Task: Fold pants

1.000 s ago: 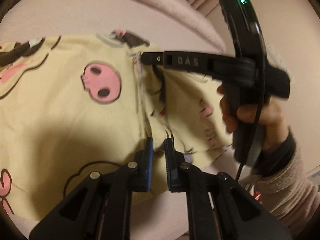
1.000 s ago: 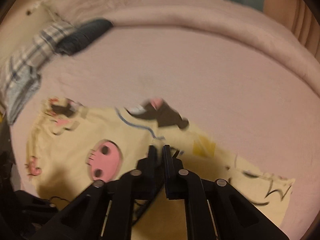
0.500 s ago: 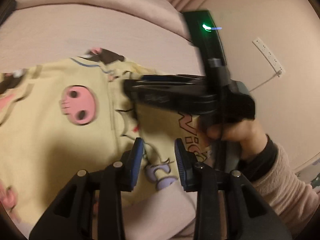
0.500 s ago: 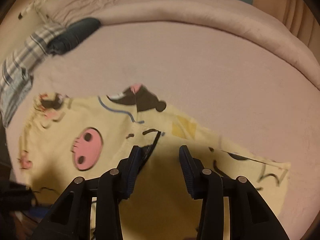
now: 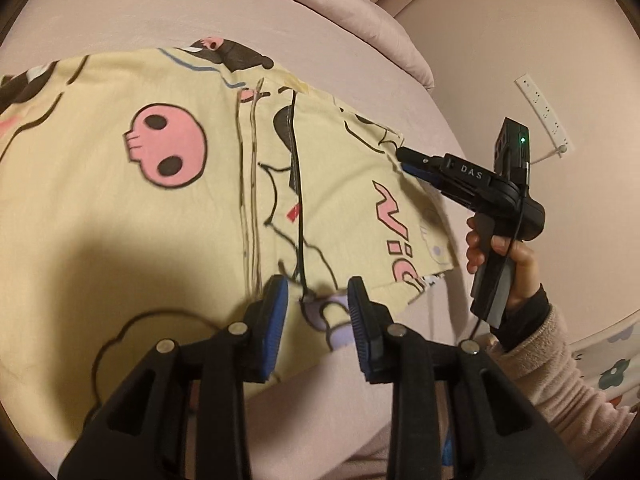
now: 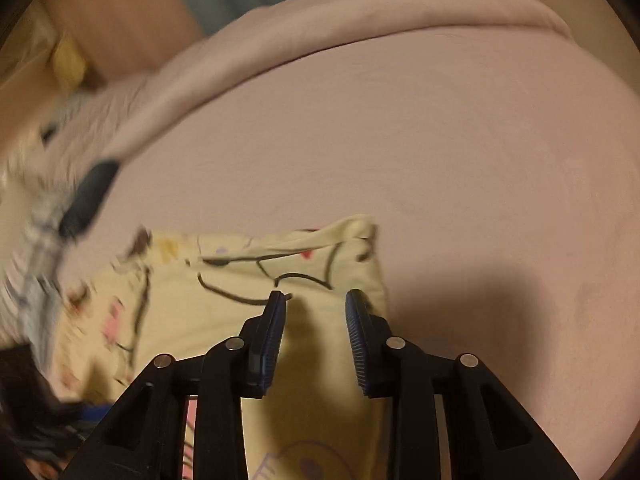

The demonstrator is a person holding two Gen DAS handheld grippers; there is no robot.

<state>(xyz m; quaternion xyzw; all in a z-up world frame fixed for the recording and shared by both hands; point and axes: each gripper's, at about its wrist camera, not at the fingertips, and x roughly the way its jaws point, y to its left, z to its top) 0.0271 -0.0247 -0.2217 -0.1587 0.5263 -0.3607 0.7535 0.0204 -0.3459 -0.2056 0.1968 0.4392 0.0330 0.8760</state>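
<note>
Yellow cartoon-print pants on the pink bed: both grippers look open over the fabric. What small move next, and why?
Probably close the right gripper on the far corner of the yellow cartoon-print pants. Its jaws, just closing, straddle that edge without pinching it. The left gripper, just opened, hangs open over the near hem, and the pants lie flat on the pink bed sheet.
</note>
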